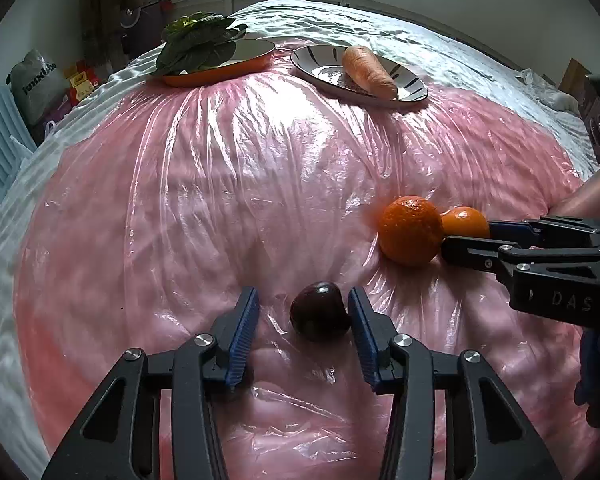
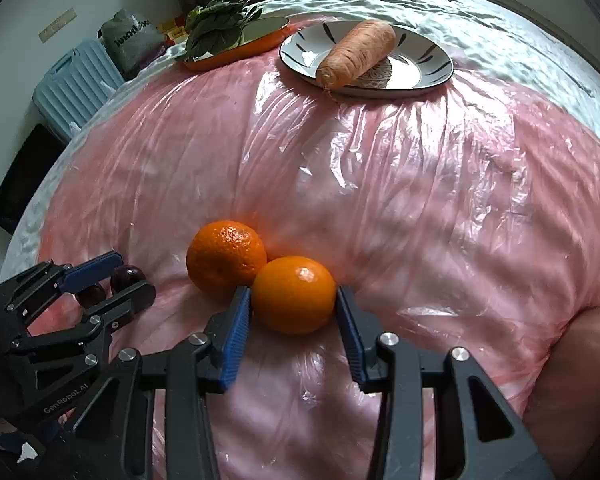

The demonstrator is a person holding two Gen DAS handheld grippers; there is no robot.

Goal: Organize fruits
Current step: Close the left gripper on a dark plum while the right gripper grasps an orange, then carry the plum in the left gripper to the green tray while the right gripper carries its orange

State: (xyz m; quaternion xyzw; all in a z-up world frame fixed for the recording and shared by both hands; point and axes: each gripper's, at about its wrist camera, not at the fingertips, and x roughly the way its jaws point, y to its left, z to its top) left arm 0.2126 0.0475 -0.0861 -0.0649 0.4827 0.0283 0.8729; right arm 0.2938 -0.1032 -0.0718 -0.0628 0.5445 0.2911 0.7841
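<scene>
My left claw [image 1: 304, 312] points down at the bed with a dark plum [image 1: 320, 311] between its blue pads [image 1: 244, 332]. The right-hand pad touches the plum's side, while a clear gap shows between the fruit and the left-hand pad, so the claw is spread around it, not pinching. From the right wrist view the same claw [image 2: 118, 276] sits low at the left edge, and there I can see two dark rounded shapes between the fingers; whether that is one plum or two I cannot tell.

My right claw [image 2: 294, 308] straddles the nearer orange [image 2: 294, 295]. Both pads [image 2: 236, 340] sit right against the orange's sides; whether they press it or merely touch I cannot tell. A second orange [image 2: 225, 255], with a rougher skin, lies touching the first one, just beyond it and to the left. From the left wrist view the right claw [image 1: 466, 232] reaches in from the right edge, with the gripped orange [image 1: 465, 222] partly hidden behind the rough one [image 1: 410, 230].

All the fruit rests on a pink plastic sheet [image 2: 380, 184] spread over the bed [image 2: 500, 32]. At the far edge of the sheet stand two plates: a white patterned plate [image 2: 432, 60] carrying a carrot [image 2: 358, 54], and to its left an orange-rimmed plate [image 2: 236, 54] holding leafy greens [image 2: 216, 26]. Beyond the bed, at the left, stands a pale blue suitcase [image 2: 74, 84].
</scene>
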